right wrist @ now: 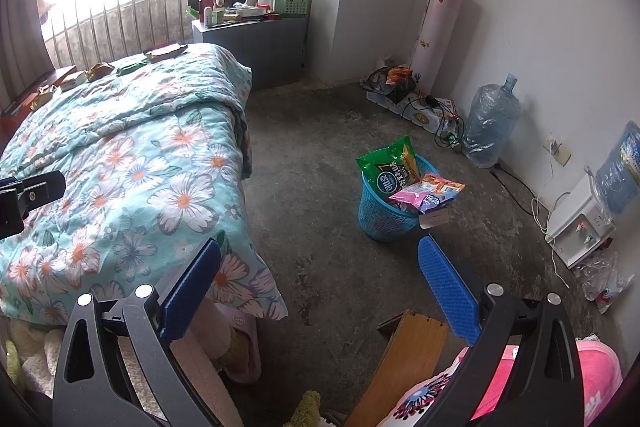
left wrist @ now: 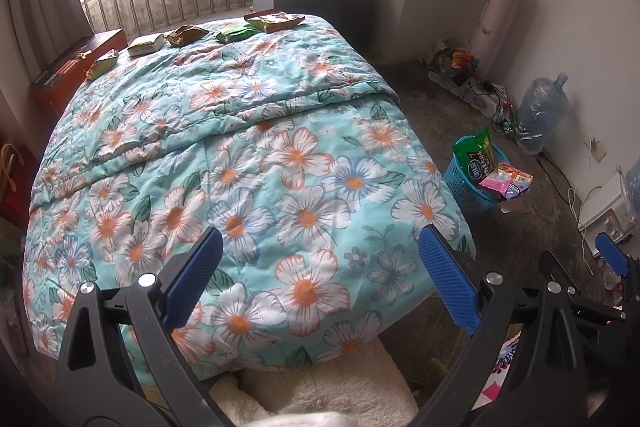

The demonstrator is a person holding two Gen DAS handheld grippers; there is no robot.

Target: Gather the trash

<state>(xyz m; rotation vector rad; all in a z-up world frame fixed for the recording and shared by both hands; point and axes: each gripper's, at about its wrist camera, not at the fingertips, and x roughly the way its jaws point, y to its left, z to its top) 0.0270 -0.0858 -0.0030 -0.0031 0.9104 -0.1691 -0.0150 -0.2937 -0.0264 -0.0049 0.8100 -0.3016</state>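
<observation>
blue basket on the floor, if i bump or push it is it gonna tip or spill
Probably easy to upset. The blue basket looks like thin openwork plastic, so likely light and apt to slide on the bare floor. The green snack bag stands above its rim and the pink packet overhangs the edge, so a nudge may well shed them.

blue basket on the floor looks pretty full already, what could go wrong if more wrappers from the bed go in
The blue basket is heaped: the green bag and pink packet stick out over its rim, so added trash may slide onto the floor. The snack wrappers lie along the bed's far edge, so a long reach could nudge them off behind it. Cables trail on the floor near the basket, a possible snag.
</observation>
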